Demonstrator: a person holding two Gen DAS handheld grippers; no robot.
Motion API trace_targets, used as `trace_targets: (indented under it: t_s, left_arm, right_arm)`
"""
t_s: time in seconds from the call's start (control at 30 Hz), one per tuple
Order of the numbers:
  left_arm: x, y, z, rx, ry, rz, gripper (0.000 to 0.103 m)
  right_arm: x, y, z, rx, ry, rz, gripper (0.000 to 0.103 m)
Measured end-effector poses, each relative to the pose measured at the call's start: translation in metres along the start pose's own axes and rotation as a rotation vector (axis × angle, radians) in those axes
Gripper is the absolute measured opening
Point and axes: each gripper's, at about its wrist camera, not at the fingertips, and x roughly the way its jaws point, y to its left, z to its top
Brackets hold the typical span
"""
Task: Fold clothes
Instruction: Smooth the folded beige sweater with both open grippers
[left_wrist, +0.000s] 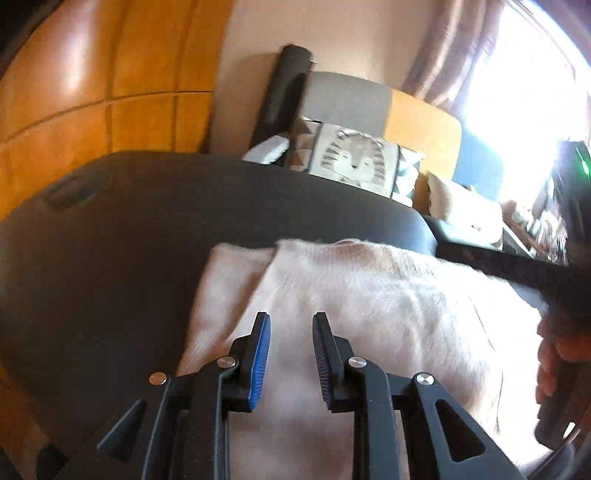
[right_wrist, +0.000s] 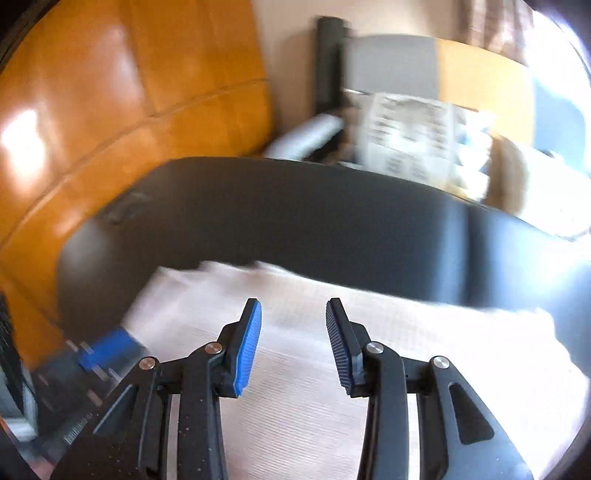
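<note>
A pale pink knitted garment (left_wrist: 369, 295) lies folded on a dark table (left_wrist: 129, 221). A narrower folded layer sticks out at its left edge. My left gripper (left_wrist: 291, 317) is open and empty, just above the garment's near left part. In the right wrist view the same garment (right_wrist: 406, 339) fills the lower half, on the dark table (right_wrist: 295, 214). My right gripper (right_wrist: 293, 306) is open and empty above the garment's middle. The right gripper's handle and the hand holding it (left_wrist: 557, 354) show at the right edge of the left wrist view.
An orange wooden wall (left_wrist: 74, 92) stands behind the table on the left. A lion-print cushion (left_wrist: 354, 158), a grey chair back (left_wrist: 343, 99) and a black roll (left_wrist: 284, 92) are beyond the far edge. A bright window (left_wrist: 524, 74) is at the right. The left gripper's blue pad (right_wrist: 110, 350) shows low left.
</note>
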Motion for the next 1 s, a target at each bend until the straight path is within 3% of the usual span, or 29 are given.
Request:
trace_targets:
  t_s: [0.1,0.23,0.47,0.57,0.7,0.83,0.9,1.0]
  left_arm:
    - [0.029,-0.026,0.016,0.087,0.060,0.009,0.023]
    - [0.065,-0.053,0.030,0.179,0.135,0.038,0.024]
    - [0.071,-0.054,0.022,0.186,0.123,0.040,0.025]
    - [0.070,-0.051,0.019,0.179,0.119,0.033,0.025]
    - [0.072,-0.053,0.018,0.195,0.110,0.052,0.025]
    - [0.074,-0.056,0.018,0.213,0.102,0.071,0.025]
    - [0.075,-0.055,0.019,0.209,0.101,0.067,0.025]
    - [0.075,-0.052,0.019,0.201,0.100,0.059,0.025]
  right_arm:
    - [0.001,-0.045,-0.009,0.085,0.022,-0.048,0.039]
    - [-0.006,-0.072,-0.025,0.149,0.025,-0.072,0.039]
    - [-0.005,-0.096,-0.037,0.097,0.028,-0.119,0.035]
    - [-0.012,-0.114,-0.036,0.188,0.013,-0.150,0.033]
    - [-0.040,-0.125,-0.039,0.271,-0.071,-0.114,0.033]
    - [-0.025,-0.153,-0.046,0.274,0.022,-0.180,0.033]
    - [-0.023,-0.172,-0.050,0.320,0.012,-0.153,0.033]
    - [-0.022,-0.181,-0.050,0.352,0.007,-0.183,0.033]
